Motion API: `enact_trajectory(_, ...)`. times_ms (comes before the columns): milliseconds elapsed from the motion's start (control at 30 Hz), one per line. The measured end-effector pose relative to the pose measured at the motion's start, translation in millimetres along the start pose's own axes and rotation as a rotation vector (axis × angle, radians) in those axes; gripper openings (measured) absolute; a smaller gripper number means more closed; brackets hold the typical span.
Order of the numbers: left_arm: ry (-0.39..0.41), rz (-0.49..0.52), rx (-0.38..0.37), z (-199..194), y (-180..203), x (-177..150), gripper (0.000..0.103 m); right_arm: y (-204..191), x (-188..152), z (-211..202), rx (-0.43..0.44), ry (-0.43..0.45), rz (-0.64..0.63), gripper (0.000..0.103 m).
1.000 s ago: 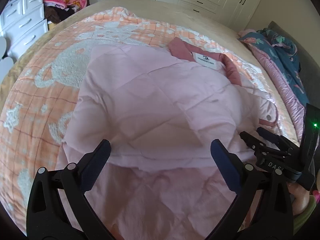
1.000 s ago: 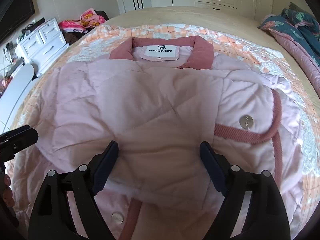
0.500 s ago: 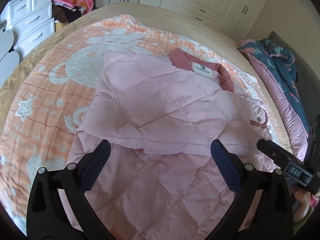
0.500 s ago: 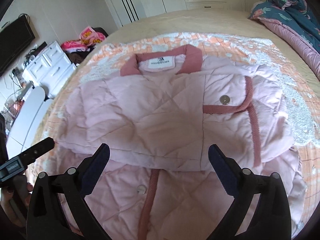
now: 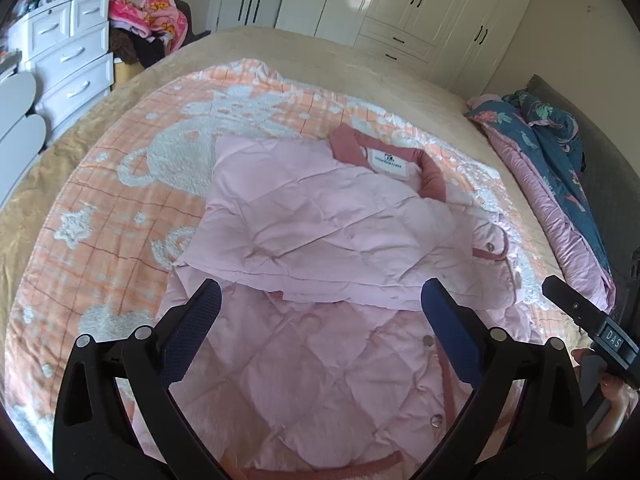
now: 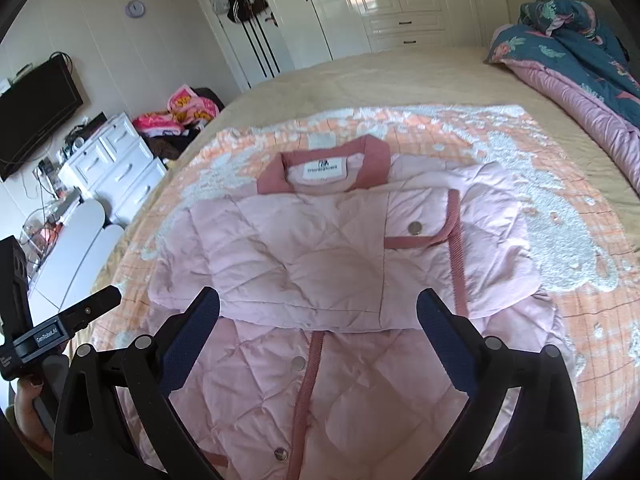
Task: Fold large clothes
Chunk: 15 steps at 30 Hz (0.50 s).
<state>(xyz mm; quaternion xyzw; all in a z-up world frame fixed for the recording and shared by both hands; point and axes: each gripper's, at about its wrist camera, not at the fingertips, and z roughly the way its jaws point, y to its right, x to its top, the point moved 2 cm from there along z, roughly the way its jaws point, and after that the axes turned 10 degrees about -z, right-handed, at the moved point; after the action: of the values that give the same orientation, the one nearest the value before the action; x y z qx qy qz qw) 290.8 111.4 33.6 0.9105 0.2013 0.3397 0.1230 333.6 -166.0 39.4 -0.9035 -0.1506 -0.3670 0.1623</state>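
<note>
Hiding its sleeves, the folded jacket (image 6: 320, 248) overlaps its own placket.

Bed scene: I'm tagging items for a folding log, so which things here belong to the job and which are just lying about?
Part of the job:
- pink quilted jacket, partly folded on the orange blanket
- left gripper, open
- right gripper, jaws just opened, nothing between them

Just lying about:
- blue floral quilt
- clothes pile
- white drawers
- television
</note>
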Motion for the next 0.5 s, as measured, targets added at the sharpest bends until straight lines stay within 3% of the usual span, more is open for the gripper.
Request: enact_trajectory(500,0.058,0.024,-0.032,-48,13,-3,0.094,-7,0,-64,-0.012,0.08,-0.021,0.098)
